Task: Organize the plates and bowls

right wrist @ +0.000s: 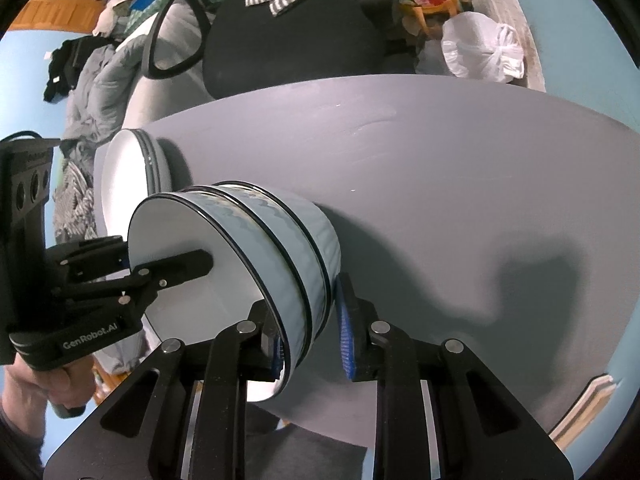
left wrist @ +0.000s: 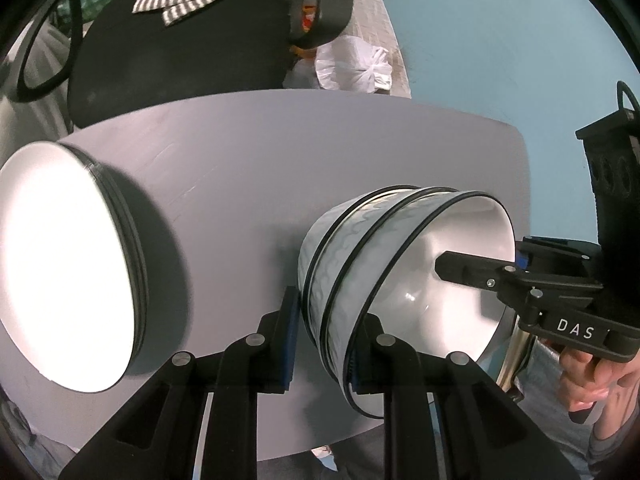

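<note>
Bowls nested, plates stacked; gripped white black-rimmed ceramic bowl stack by both grippers' jaws, unplaced beside white plate stack.

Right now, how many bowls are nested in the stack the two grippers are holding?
3, going by the black rims: the innermost bowl, open toward the right gripper; the middle bowl; the outermost bowl, against the table. More could be hidden inside.

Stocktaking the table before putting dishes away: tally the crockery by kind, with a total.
Bowls: 3, nested, rims gripped by the left gripper and right gripper
Plates: 3 at least, stacked; exact count unclear
Total: 6 or more
</note>
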